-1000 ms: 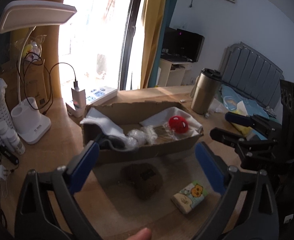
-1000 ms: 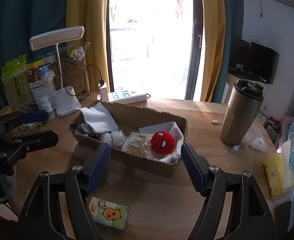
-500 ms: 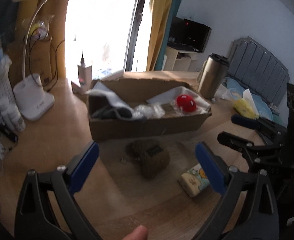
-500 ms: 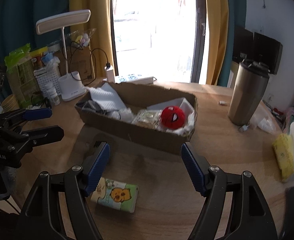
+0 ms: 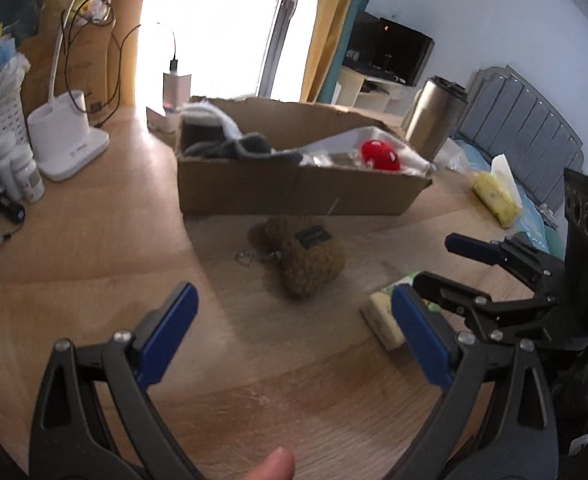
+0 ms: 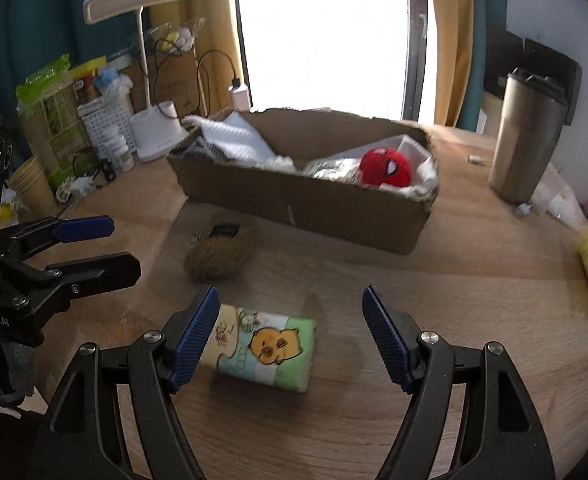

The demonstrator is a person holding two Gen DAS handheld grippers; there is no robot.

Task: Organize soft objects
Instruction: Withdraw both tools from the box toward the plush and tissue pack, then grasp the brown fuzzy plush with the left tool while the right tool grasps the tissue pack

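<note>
The tissue pack (image 6: 264, 350) lies on the table (image 6: 474, 280) between your right tongs (image 6: 290, 338), which stand apart and empty. The brown plush (image 5: 308, 262) sits ahead of your left tongs (image 5: 294, 332), also apart, just before the cardboard box (image 6: 314, 208). You're approaching; next, lower and close. Both tongs have dropped closer than a second ago.

Sunlit window (image 6: 326, 32), possibly yellow curtains (image 6: 450, 40)
</note>
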